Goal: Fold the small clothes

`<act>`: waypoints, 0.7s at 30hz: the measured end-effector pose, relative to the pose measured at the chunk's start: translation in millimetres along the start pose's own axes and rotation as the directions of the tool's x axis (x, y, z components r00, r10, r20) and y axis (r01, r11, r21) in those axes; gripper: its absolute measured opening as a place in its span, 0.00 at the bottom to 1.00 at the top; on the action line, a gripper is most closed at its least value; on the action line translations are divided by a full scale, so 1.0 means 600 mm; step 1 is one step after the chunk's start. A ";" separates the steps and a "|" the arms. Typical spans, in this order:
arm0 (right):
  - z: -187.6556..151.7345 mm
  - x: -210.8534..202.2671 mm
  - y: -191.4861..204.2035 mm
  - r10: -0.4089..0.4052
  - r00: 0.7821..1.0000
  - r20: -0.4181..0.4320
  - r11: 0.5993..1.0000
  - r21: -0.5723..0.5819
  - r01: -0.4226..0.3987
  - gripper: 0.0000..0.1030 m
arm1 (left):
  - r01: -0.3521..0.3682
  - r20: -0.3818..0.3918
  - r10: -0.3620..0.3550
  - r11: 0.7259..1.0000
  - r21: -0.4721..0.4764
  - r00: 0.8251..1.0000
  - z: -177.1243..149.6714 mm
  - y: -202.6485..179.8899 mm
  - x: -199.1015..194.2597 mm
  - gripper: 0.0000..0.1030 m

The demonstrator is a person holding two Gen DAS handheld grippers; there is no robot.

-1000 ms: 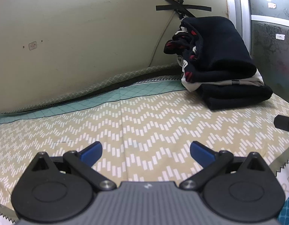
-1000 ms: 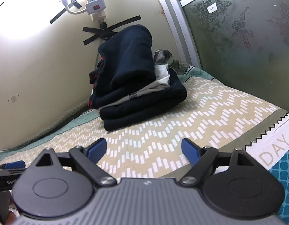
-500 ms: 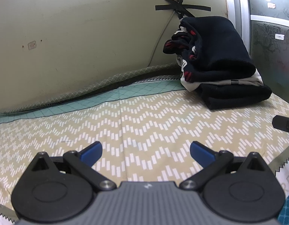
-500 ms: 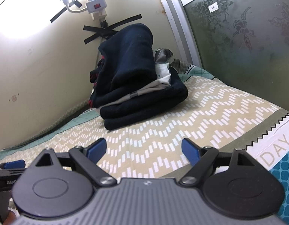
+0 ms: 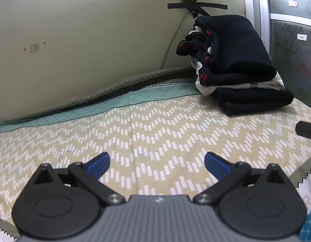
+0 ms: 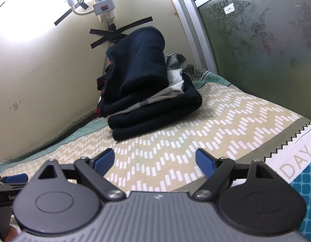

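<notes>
A stack of folded clothes (image 5: pixel 238 60) sits in the far right corner of the bed against the wall: dark navy pieces with a white one between them and a red-patterned garment at its left. The same stack (image 6: pixel 147 86) shows ahead in the right wrist view. My left gripper (image 5: pixel 157 161) hovers open over the bare patterned sheet, well short of the stack, with nothing between its blue pads. My right gripper (image 6: pixel 155 159) is open too, empty, pointing at the stack from nearer. The left gripper's blue tip (image 6: pixel 15 178) shows at the lower left edge.
A zigzag-patterned bedsheet (image 5: pixel 155 125) covers the bed, with a teal band along the wall. A power strip (image 6: pixel 103 2) is taped to the cream wall above the stack. A frosted floral glass panel (image 6: pixel 256 40) closes the right side. A teal blanket edge (image 6: pixel 304 173) lies near right.
</notes>
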State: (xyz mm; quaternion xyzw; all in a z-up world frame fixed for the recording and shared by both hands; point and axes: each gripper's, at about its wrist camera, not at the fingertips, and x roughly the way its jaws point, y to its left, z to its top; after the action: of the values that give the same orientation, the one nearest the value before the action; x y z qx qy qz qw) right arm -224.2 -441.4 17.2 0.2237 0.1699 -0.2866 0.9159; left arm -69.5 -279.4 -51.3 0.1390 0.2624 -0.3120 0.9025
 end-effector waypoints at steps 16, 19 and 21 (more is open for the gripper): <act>0.000 0.000 0.000 0.000 1.000 0.000 1.000 0.000 0.000 0.74 | 0.005 -0.007 -0.005 1.000 -0.004 1.000 0.000 0.001 0.001 1.00; 0.000 -0.001 0.000 0.000 1.000 0.000 1.000 0.000 0.000 0.74 | 0.005 -0.006 -0.005 1.000 0.002 1.000 0.001 -0.001 0.001 1.00; 0.000 -0.001 0.000 0.000 1.000 0.000 1.000 0.001 0.000 0.74 | 0.007 -0.006 -0.007 1.000 0.002 1.000 0.001 0.000 0.000 1.00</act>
State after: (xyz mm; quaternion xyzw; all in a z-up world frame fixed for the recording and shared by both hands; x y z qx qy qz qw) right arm -224.6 -441.2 17.3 0.2239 0.1697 -0.2867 0.9159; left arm -69.2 -279.7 -51.2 0.1400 0.2651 -0.3151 0.9005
